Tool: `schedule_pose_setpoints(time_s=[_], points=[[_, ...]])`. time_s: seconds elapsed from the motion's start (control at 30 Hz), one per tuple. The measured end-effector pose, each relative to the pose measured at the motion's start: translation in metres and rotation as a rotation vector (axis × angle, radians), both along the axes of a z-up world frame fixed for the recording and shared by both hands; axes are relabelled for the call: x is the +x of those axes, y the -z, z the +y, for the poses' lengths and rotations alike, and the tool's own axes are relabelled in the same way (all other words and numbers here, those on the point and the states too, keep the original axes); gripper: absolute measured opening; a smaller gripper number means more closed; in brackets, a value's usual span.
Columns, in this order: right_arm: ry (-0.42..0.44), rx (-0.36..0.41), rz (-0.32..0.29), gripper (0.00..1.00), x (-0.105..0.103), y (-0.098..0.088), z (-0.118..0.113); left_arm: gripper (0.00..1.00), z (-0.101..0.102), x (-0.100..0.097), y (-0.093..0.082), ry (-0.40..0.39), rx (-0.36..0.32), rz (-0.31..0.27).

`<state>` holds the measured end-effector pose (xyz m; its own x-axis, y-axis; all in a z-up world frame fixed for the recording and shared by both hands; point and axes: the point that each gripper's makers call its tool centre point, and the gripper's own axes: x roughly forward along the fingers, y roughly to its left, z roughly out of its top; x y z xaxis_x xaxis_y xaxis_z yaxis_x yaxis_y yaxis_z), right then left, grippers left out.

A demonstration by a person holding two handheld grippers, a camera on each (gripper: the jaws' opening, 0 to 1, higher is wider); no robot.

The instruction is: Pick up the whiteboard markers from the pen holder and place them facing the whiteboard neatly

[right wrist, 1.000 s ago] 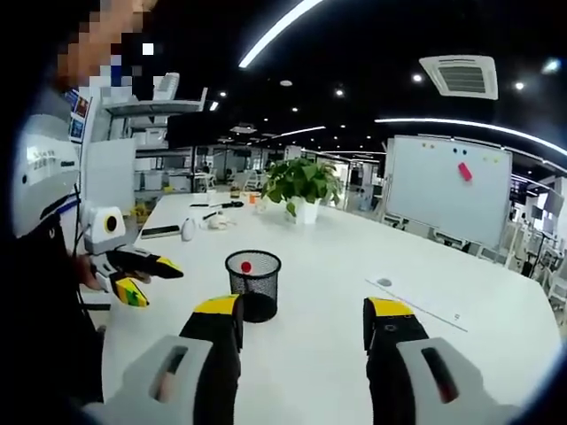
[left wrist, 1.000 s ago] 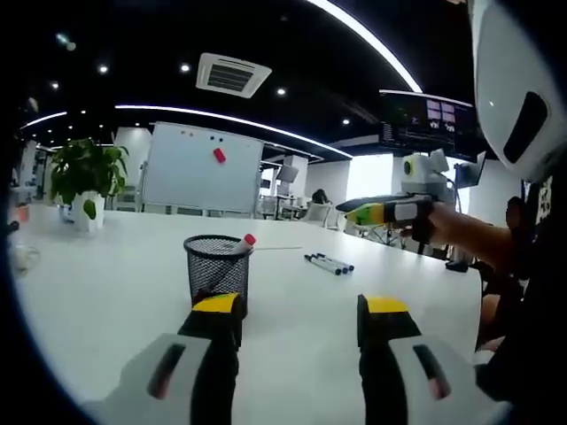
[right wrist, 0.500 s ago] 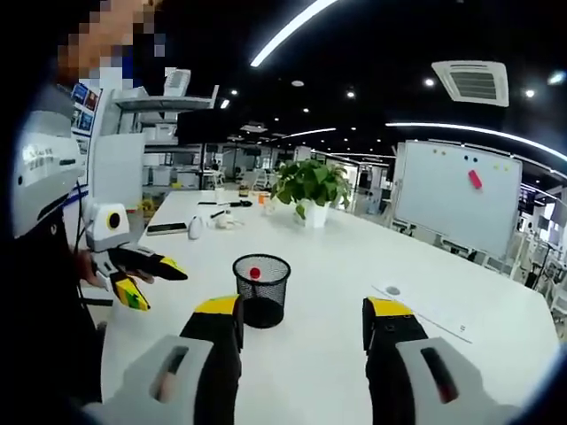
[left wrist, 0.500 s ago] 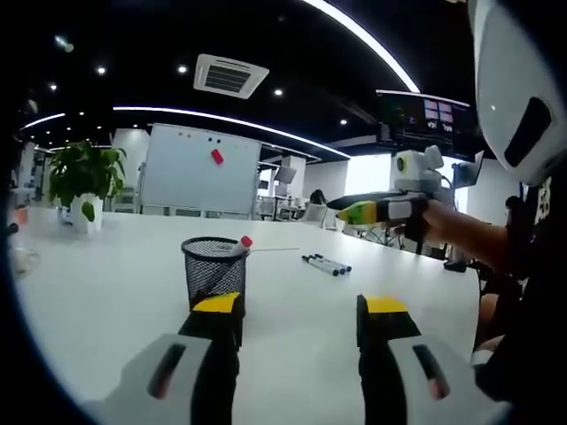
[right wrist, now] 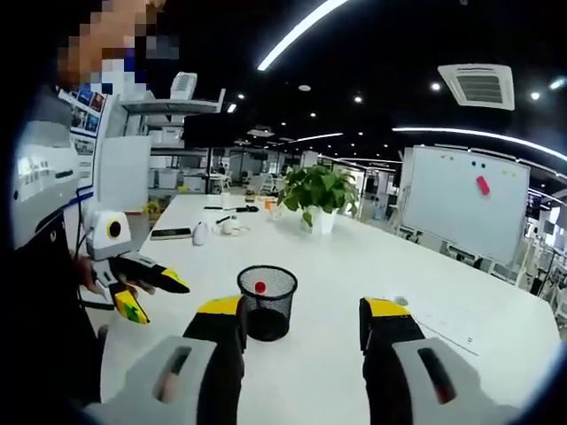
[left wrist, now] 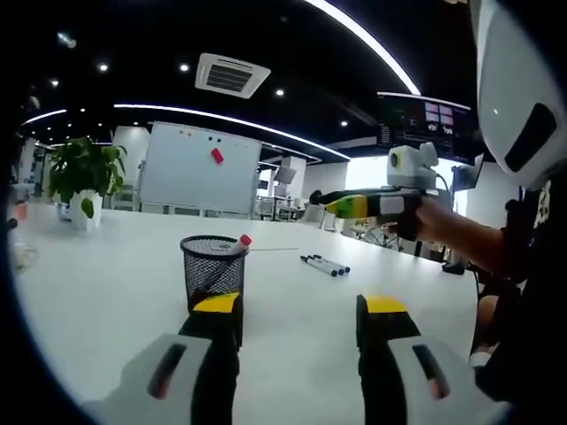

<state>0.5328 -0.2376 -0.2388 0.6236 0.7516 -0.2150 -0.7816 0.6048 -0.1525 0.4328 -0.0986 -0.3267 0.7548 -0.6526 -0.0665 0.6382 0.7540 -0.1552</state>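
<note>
A black mesh pen holder stands on the white table, with one red-capped marker leaning out of it. Several dark markers lie side by side on the table to its right. The whiteboard stands behind the table. My left gripper is open and empty, short of the holder. The right gripper hangs in the air at the right, above the laid markers. In the right gripper view my right gripper is open above the holder, the red cap showing inside. The left gripper is at the left, its jaws apart.
A potted plant stands at the far left end of the table; in the right gripper view the plant has a phone and small items near it. A person's arm holds the right gripper. The whiteboard is at the right.
The right gripper has drifted left and slightly up in the left gripper view. In the right gripper view the holder sits a little lower and further right. Both grippers remain open.
</note>
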Motion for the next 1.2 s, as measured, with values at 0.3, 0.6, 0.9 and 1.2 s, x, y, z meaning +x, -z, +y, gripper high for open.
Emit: schedule_pose_setpoints(time_s=[0.3,0.6,0.9,1.2], points=[[-0.008,-0.013,0.002,0.52,0.005,0.004,0.007,0.52,-0.001,-0.002,0.001,0.008,-0.002,0.01],[-0.009,-0.014,0.014,0.52,0.008,0.008,0.013,0.53,-0.002,-0.003,0.002,0.013,-0.005,0.016],[-0.016,-0.015,0.011,0.51,0.012,0.009,0.019,0.53,-0.002,-0.004,0.002,0.01,-0.001,0.022],[-0.04,-0.038,0.025,0.5,0.012,0.016,0.028,0.53,-0.002,-0.004,0.001,0.012,-0.002,0.022]])
